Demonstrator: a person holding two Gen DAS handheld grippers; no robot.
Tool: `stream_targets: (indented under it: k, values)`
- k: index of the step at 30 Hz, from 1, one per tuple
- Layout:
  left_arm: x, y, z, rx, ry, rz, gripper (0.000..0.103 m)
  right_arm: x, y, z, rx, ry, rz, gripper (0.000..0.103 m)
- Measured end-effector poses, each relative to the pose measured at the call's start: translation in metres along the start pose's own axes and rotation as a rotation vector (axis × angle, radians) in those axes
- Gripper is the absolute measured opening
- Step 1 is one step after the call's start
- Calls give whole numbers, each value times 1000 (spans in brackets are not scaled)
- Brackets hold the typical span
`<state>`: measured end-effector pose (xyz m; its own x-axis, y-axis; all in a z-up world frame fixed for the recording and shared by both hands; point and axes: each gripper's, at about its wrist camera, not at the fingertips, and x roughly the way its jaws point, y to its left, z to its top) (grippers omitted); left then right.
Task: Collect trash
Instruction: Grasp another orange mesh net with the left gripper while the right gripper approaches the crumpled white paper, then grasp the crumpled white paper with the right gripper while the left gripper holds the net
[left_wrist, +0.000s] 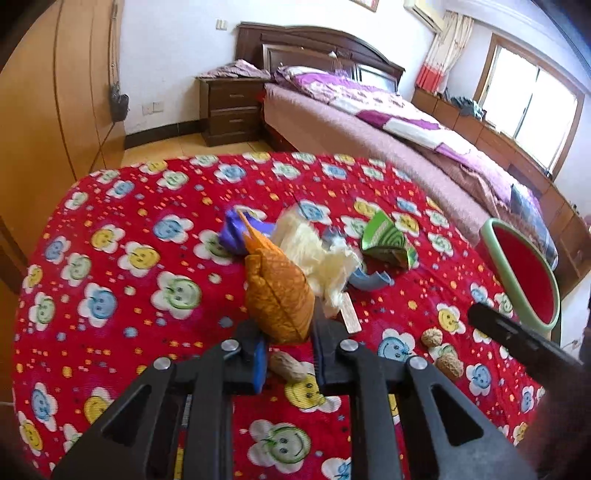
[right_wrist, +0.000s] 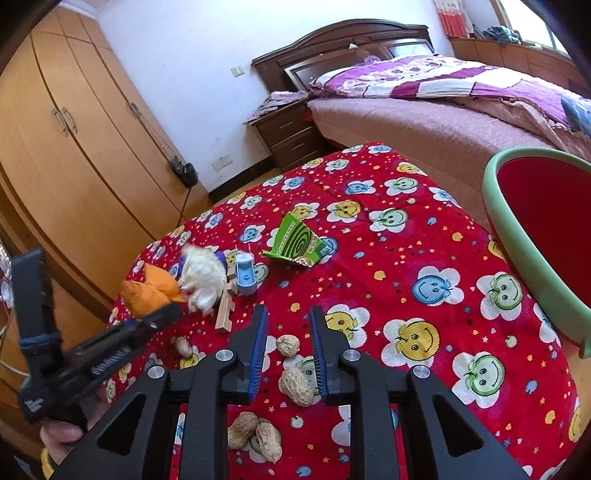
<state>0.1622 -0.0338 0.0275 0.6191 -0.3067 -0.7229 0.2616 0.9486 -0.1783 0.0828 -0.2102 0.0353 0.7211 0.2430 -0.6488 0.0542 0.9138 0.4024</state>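
Note:
In the left wrist view my left gripper (left_wrist: 286, 321) is shut on the lower end of an orange wrapper (left_wrist: 275, 291), which stands up between its fingers; the right wrist view shows that wrapper (right_wrist: 147, 291) at the left gripper's (right_wrist: 166, 314) tip. My right gripper (right_wrist: 288, 314) is open a little over the red cloth. A peanut (right_wrist: 295, 386) lies on the cloth between its pads, and a round shell (right_wrist: 288, 345) sits just ahead. A red basin with a green rim (right_wrist: 495, 206) stands at the table's right edge.
More trash lies mid-table: white crumpled paper (left_wrist: 314, 251), a purple scrap (left_wrist: 232, 236), a green packet (right_wrist: 299, 240), a small blue cup (right_wrist: 245, 275), a wooden stick (right_wrist: 225, 314). Two peanuts (right_wrist: 255, 435) lie near me. A bed (left_wrist: 369, 122) and a wardrobe (right_wrist: 74, 147) stand beyond.

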Motion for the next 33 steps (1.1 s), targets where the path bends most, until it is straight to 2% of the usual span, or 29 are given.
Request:
stream_targets:
  k: [6, 10, 16, 22, 29, 33]
  values:
    - [-13, 20, 10, -34, -31, 41, 19, 3, 8, 3, -19, 10, 4, 24]
    - [-11, 42, 17, -74, -24, 78, 19, 5, 25, 9, -54, 13, 22, 45]
    - [-6, 78, 18, -127, -2, 114, 19, 25, 61, 15, -138, 38, 41, 45]
    - [-7, 101, 7, -187, -7, 114, 19, 65, 98, 16, -225, 83, 40, 45]
    - [-6, 109, 4, -203, -23, 102, 19, 106, 111, 14, -274, 113, -25, 45]
    - [-5, 108, 4, -200, -27, 86, 19, 112, 110, 14, -293, 110, -47, 45]
